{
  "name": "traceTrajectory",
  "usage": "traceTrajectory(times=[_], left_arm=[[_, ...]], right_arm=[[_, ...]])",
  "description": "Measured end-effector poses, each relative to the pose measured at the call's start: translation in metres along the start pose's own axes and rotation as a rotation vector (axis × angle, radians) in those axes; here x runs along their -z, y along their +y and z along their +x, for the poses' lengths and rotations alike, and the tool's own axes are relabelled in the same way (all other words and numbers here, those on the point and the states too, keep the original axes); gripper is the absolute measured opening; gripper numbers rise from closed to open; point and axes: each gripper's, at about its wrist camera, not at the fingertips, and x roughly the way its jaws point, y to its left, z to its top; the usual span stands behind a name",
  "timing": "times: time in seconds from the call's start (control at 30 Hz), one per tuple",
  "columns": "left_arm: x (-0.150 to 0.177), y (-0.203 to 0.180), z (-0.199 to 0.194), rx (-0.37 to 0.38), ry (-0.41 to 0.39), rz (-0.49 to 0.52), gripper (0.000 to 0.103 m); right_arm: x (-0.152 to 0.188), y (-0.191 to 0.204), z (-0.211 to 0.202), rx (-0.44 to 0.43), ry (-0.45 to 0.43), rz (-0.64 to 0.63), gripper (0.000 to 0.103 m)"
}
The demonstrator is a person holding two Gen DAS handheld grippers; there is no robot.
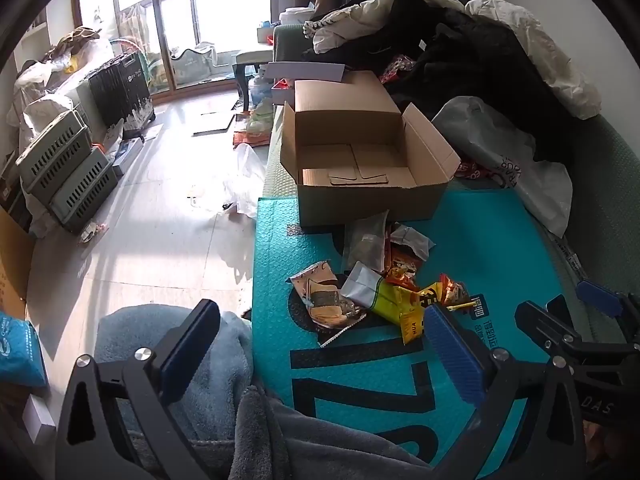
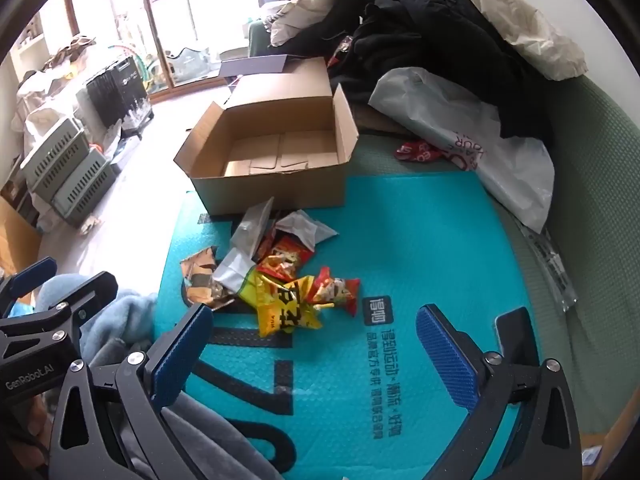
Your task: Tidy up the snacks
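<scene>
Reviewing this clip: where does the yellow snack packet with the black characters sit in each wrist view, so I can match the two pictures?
Left wrist: the yellow snack packet lies low, right of centre, at the near edge of the snack pile, just left of the left gripper's right-hand pad.
Right wrist: the yellow snack packet lies near centre, above the right gripper.
Shared landmark: the open cardboard box behind the pile.

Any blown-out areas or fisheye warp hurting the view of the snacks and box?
Left wrist: window and sunlit floor blown out; snacks and box evenly lit and sharp; edges bend hard, corners vignette black. Right wrist: same window glare top left; snacks and box clear; mat text legible, curved near the rim.
</scene>
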Motion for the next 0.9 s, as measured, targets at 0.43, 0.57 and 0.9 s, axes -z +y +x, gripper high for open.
traceTrajectory(times=[0.43,0.57,0.9], left_arm=[[0.0004,0.0013,0.0004,0.007,0.004,-0.003,0.103],[0.0007,0.0007,0.0001,0.013,0.003,-0.005,0.103],[0.0016,-0.0005,-0.0009,0.022,0.002,-0.003,0.103]], right_arm=[[-0.0015,0.0019,0.0,-0.002,-0.002,-0.004,0.103],[-0.0013,0.0018,-0.0002,-0.001,-0.003,-0.005,0.103],[-0.0021,-0.0006,-0.0011,0.018,-0.012,0.009,0.103]])
